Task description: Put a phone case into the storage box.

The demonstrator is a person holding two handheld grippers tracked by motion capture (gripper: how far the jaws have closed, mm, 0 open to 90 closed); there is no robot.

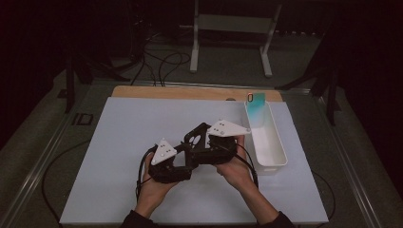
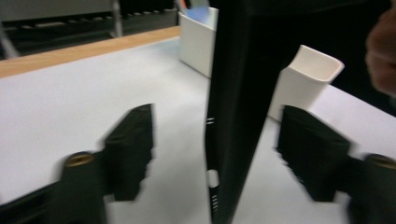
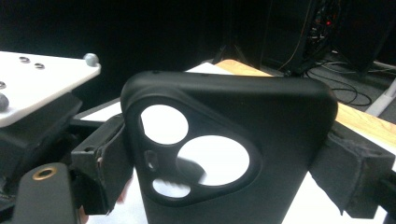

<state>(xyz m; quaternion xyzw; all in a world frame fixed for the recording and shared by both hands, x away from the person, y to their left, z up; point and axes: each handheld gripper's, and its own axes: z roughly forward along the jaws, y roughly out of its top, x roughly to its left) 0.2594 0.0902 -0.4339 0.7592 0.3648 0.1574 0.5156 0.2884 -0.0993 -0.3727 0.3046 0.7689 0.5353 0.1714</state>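
Observation:
A black phone case (image 1: pixel 196 134) with round camera cut-outs is held above the white mat between both grippers. My right gripper (image 1: pixel 205 141) is shut on it: in the right gripper view the case (image 3: pixel 261 112) stands upright and both pads of the right gripper (image 3: pixel 229 163) press its side edges. My left gripper (image 1: pixel 187 149) comes from the left. In the left gripper view the case (image 2: pixel 238 93) is edge-on between the wide-apart jaws of the left gripper (image 2: pixel 217 126), which stand clear of it on both sides.
A long white tray (image 1: pixel 280 154) lies to the right of the hands, with a teal phone case (image 1: pixel 257 108) leaning at its far end. The white mat (image 1: pixel 128 128) covers the table, and a wooden strip (image 1: pixel 190 92) runs along its far edge.

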